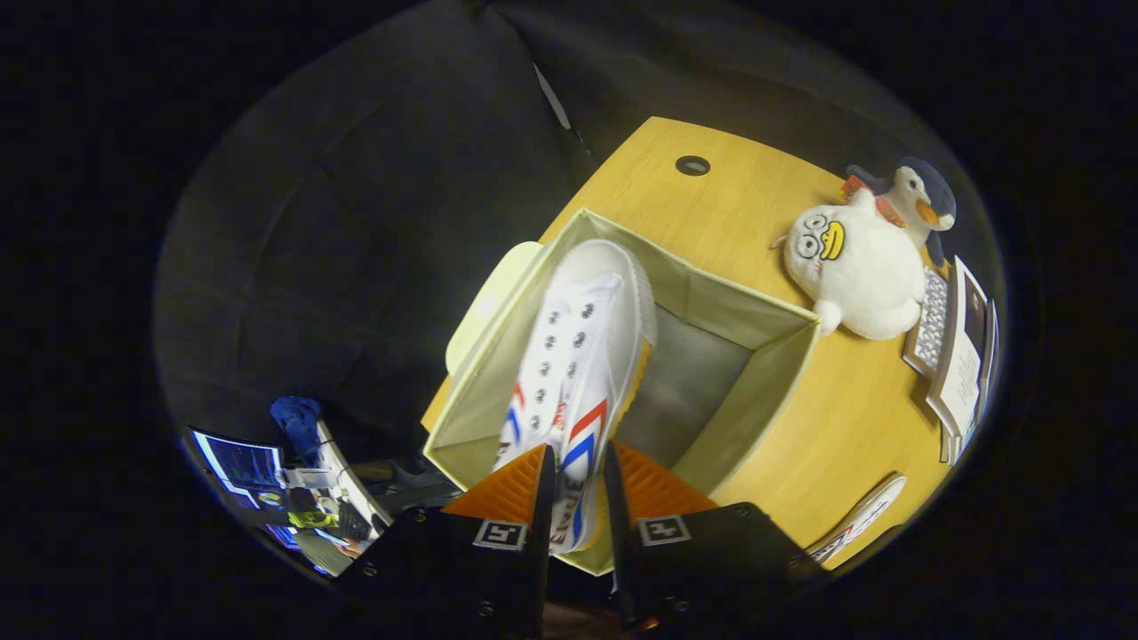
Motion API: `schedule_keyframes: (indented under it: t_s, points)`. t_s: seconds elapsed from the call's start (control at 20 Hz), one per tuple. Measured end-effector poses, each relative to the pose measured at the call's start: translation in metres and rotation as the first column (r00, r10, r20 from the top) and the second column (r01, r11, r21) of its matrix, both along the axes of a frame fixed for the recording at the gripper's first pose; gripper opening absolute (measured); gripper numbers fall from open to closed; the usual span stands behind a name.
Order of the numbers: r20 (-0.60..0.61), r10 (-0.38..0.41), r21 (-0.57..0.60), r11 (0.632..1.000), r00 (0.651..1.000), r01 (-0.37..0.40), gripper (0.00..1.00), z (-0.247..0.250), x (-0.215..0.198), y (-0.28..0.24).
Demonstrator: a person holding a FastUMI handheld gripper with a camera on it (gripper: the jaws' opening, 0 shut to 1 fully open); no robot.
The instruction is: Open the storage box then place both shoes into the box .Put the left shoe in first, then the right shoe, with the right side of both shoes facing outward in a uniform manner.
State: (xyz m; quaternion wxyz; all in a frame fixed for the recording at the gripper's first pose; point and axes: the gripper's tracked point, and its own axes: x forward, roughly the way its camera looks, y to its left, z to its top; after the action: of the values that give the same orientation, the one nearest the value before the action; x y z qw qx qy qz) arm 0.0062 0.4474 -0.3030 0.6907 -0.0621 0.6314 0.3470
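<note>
While the tool (578, 498) grips a white shoe (578, 356) at its heel end, both fingers (507, 489) press on the shoe from either side, so the tool is clenched on it. This shoe, white canvas with red and blue chevron stripes on its side and two rows of metal eyelets, extends away from the fingers with its toe cap pointing into the open storage box (765, 391). The box is a pale, fabric-walled cube with its top open; its grey floor shows beside the shoe, and the shoe lies along the box wall nearest the tabletop edge that faces the booth's dark wall. Whether the sole touches the box floor cannot be told. A pale lid or flap (484, 311) hangs outside that same wall. The box stands on a yellow wooden tabletop (738, 204), close to one of its corners. Beyond the box, a round cable hole (693, 165) sits near the far edge of the tabletop. Toward the opposite side of the tabletop lies a white plush duck (853, 267), with a dark-and-white plush penguin (916, 196) just behind it and touching it. Framed cards or booklets (956, 356) stand just beside the plush toys at the tabletop edge. A second white shoe (858, 520) lies near the tabletop edge, apart from the box, only partly visible.
</note>
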Motion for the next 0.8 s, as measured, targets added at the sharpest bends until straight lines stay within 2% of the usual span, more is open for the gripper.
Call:
schedule_keyframes:
  t_s: [0.05,0.1,0.15,0.2,0.45,0.8]
  points:
    - [0.017,0.008,0.005,1.0,1.0,-0.008,0.38,0.007,0.006,-0.001]
    - [0.046,0.02,-0.003,1.0,0.999,-0.02,0.57,0.01,0.011,-0.008]
    - [0.072,0.029,-0.014,0.999,0.997,-0.028,0.68,0.013,0.016,-0.015]
    - [0.08,0.03,-0.013,0.999,0.996,-0.029,0.86,0.014,0.014,-0.016]
    - [0.072,-0.035,0.034,0.999,0.997,0.033,0.87,0.037,0.022,-0.051]
    - [0.096,-0.148,0.055,0.988,0.984,0.143,0.87,0.057,0.038,-0.137]
